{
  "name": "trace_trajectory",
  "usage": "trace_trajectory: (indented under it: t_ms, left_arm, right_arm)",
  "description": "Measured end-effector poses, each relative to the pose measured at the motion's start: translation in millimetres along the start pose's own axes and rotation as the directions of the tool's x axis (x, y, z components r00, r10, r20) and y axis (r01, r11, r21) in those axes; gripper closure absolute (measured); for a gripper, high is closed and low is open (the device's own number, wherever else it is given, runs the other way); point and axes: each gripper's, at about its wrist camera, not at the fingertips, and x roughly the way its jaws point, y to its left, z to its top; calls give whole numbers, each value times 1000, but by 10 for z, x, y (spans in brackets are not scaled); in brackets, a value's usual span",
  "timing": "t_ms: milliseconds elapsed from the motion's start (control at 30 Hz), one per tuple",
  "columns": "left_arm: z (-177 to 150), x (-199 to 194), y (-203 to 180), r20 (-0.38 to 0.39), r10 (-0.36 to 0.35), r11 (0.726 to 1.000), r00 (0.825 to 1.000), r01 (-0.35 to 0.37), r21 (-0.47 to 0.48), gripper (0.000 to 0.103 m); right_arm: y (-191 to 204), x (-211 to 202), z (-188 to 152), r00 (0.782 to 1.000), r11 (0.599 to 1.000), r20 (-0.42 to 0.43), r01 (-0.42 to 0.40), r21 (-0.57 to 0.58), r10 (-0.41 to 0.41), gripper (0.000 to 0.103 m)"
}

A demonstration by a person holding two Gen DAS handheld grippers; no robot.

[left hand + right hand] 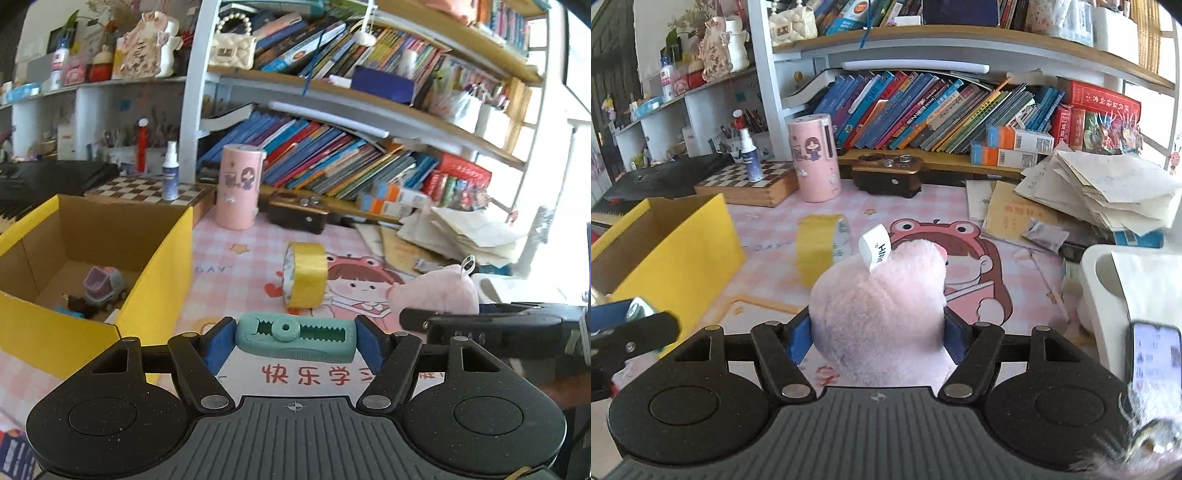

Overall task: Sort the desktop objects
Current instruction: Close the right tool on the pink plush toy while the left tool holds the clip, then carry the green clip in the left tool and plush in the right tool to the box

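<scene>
- Far left there's a yellow box [110, 266] sitting open on the desk [236, 273], cardboard-brown inside. A small grey-and-lilac toy car [101, 286] lies on its floor, with a couple of other bits beside it that I can't make out.
- Behind the box is a chessboard [147, 190] with a little spray bottle [170, 171] standing on it.
- Just right of that, a pink cylinder [239, 186] with a cartoon girl on it stands upright at the back of the desk, and a dark brown case [299, 214] sits next to it.
- The left gripper [295, 341] has its jaws clamped on a teal tool [295, 338], held crosswise by its two ends between the blue pads. It's up off the desk, near the box's right wall.
- Middle of the desk: a yellow tape roll [306, 275] standing on its edge, on the pink checked mat with the cartoon kid.
- The right gripper [877, 332] has a pink plush [881, 314] squeezed between its jaws, and they're closed on it from both sides. The plush's white tag [875, 247] sticks up on top. From the left wrist view the plush hangs just right of the tape roll.
- Further right, a messy pile of papers [1108, 192] lies under the bookshelf [942, 110].
- Far right edge, a white tub [1102, 291], and a phone [1154, 362] with its screen lit.
</scene>
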Motion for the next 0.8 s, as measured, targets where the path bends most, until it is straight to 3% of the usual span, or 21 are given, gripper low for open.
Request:
trace_trajectory:
  t_ms: [433,633,800]
  left_arm:
    - [-155,-522,736,32,-87,996,996,87,-19,33]
    - [-379,-921,1171,-4,-56,998,998,56,-1,33]
    - [-562,-1275,1496,-24,29,1000,999,-28,12,33]
  right_arm:
    - [804,-506,-291,994,994,38,100,46,-102,37]
    - [1388,-666,-523,987,987,23,160,20,-161,37]
    - [1824,-824,-761,992,990,-19,127,53,-126,37]
